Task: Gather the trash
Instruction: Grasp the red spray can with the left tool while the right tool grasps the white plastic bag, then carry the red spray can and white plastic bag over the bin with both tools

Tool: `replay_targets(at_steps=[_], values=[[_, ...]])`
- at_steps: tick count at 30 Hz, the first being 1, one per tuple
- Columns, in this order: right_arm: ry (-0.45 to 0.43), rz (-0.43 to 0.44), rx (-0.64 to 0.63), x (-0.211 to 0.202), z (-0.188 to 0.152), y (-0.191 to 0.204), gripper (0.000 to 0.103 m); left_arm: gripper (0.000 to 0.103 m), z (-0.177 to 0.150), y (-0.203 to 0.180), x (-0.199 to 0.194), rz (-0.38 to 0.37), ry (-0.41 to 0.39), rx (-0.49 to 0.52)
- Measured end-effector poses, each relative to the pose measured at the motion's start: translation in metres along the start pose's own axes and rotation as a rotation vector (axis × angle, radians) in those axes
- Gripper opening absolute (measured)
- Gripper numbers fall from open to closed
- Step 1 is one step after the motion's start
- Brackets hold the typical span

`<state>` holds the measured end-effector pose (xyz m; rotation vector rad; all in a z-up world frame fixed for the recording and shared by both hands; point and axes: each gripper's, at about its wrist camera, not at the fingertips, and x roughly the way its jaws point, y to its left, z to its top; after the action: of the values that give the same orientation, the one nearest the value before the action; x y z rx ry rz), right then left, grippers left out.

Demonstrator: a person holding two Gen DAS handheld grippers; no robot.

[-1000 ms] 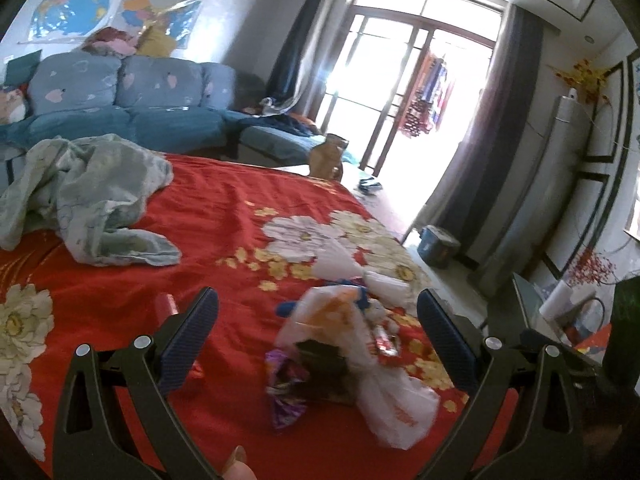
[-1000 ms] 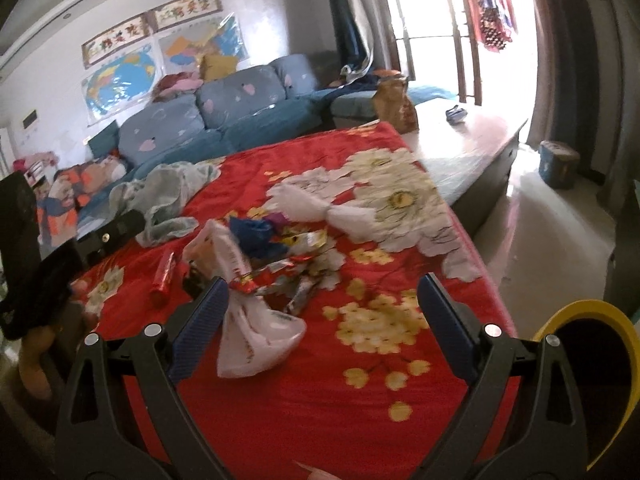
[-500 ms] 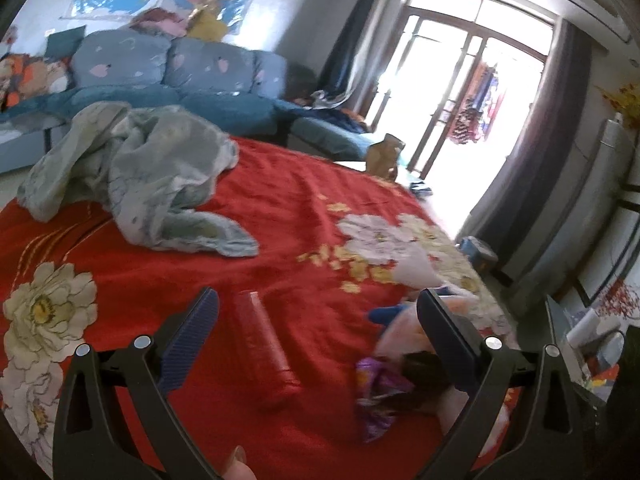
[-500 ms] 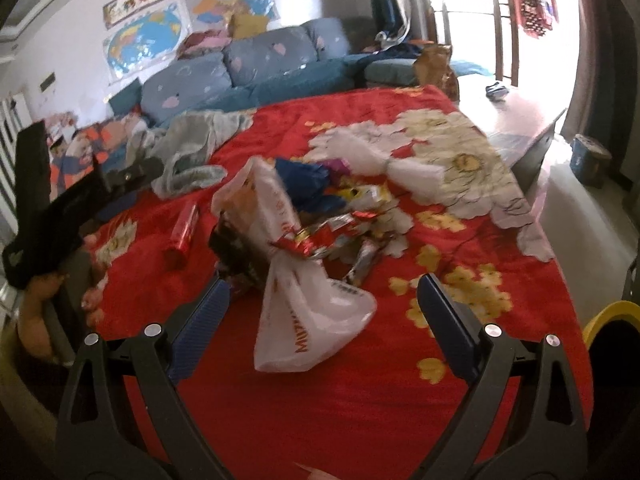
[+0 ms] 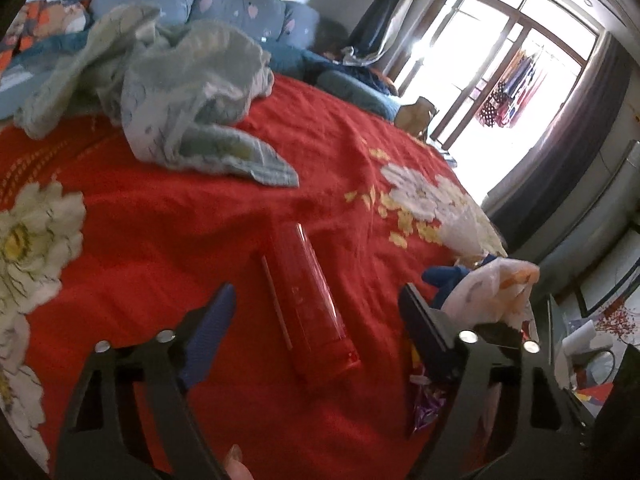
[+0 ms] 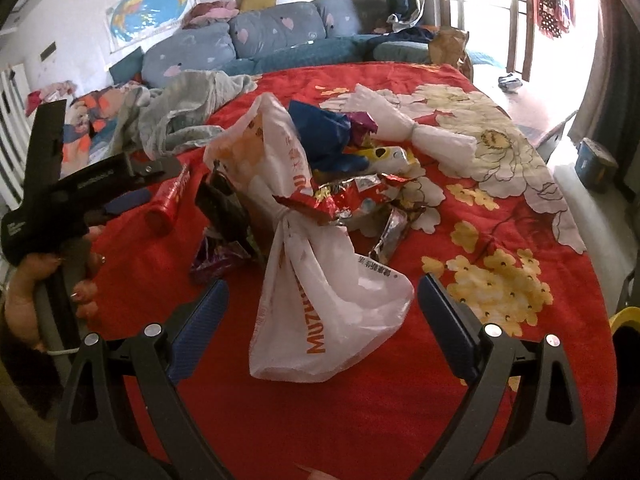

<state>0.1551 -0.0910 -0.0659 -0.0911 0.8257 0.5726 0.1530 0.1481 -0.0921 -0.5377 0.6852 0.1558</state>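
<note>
A red tube [image 5: 310,304] lies on the red flowered bedspread [image 5: 160,248], pointing away from me. My left gripper [image 5: 316,320] straddles its near end; the jaws are closing, with the tube between them and a gap on both sides. In the right wrist view the same tube [image 6: 170,198] and the left gripper [image 6: 156,184] appear at the left. My right gripper [image 6: 322,292] stands open just in front of a white plastic bag [image 6: 320,300] with orange print. Behind the bag lies a heap of crumpled snack wrappers [image 6: 352,196] and a blue bag [image 6: 320,132].
A grey-green cloth [image 5: 168,80] is bunched at the far left of the bed, and a tied white bag [image 6: 424,136] lies beyond the heap. A blue sofa [image 6: 272,36] stands behind. A yellow bin rim [image 6: 624,316] shows at the right edge.
The left view swung from the trash heap to the red tube and sank closer; its jaws narrowed. The right gripper came down nearer the white bag.
</note>
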Motion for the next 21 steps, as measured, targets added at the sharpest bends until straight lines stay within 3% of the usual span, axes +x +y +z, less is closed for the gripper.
replay_targets(at_steps=[3,8,11,15,21], values=[[0.006,-0.006,-0.003,0.005,-0.002,0.000,0.085,0.069,-0.004,0.000,0.006,-0.003,0.026,-0.001],[0.028,-0.008,0.005,0.013,-0.007,-0.003,0.068,0.056,-0.007,0.004,0.014,0.010,0.059,-0.013],[0.020,-0.009,0.001,0.010,-0.009,-0.004,0.057,0.040,-0.007,0.007,0.014,0.004,0.062,-0.020],[0.024,0.023,0.001,0.002,-0.008,-0.003,0.045,0.032,-0.006,0.007,0.013,-0.016,0.062,-0.021],[0.005,0.067,0.015,-0.019,-0.007,0.000,0.043,0.030,-0.001,0.001,-0.001,-0.041,0.020,-0.002]])
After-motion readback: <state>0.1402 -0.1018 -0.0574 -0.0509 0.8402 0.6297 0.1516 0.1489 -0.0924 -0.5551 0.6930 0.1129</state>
